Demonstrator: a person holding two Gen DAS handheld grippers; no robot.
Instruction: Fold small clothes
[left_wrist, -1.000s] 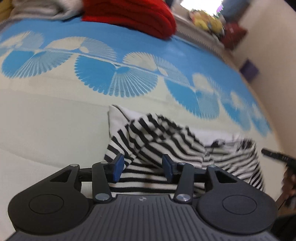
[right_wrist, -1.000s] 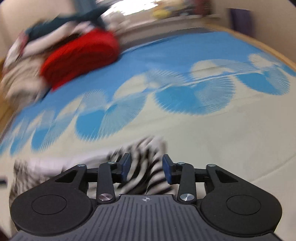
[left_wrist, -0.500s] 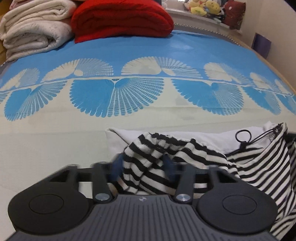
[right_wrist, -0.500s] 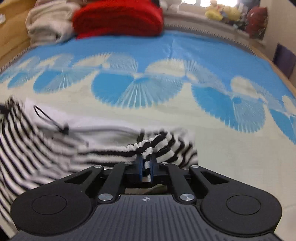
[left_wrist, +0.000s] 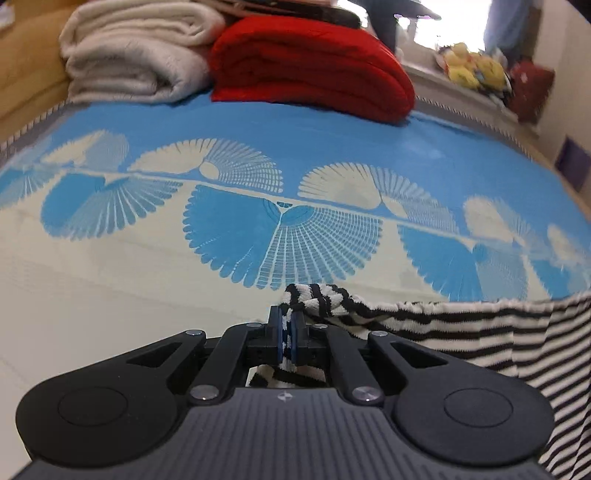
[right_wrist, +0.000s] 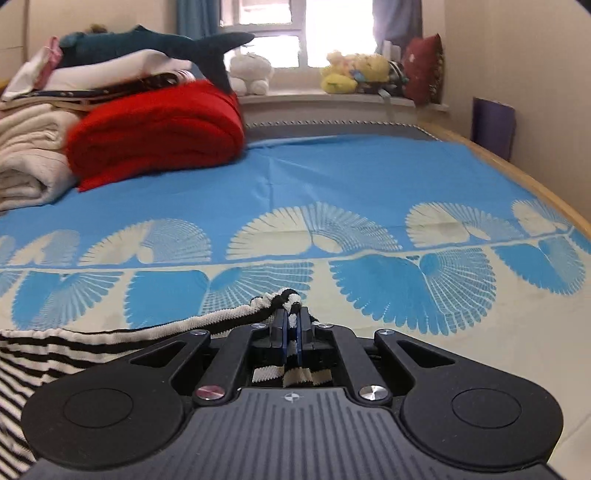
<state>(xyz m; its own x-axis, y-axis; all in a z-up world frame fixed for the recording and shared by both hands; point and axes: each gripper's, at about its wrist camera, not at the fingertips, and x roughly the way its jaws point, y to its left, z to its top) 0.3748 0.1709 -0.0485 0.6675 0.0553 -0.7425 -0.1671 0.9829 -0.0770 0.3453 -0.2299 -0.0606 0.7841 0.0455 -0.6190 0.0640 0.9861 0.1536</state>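
A small black-and-white striped garment (left_wrist: 480, 328) hangs stretched between my two grippers above the bed. My left gripper (left_wrist: 287, 325) is shut on its left corner, and the cloth runs off to the right. In the right wrist view my right gripper (right_wrist: 292, 325) is shut on the other corner of the striped garment (right_wrist: 66, 354), which runs off to the left and hangs down. Both jaws pinch a bunched edge of fabric.
The bed has a blue and cream fan-patterned sheet (left_wrist: 295, 155). A folded red blanket (left_wrist: 310, 66) and cream blankets (left_wrist: 136, 59) lie at the far end. Plush toys (right_wrist: 354, 72) sit on the windowsill. A wall and a wooden bed edge (right_wrist: 524, 177) are on the right.
Both grippers closed on the garment's corners, first the right, then the left, and lifted it off the sheet. The garment went from a crumpled heap to a stretched hanging span.
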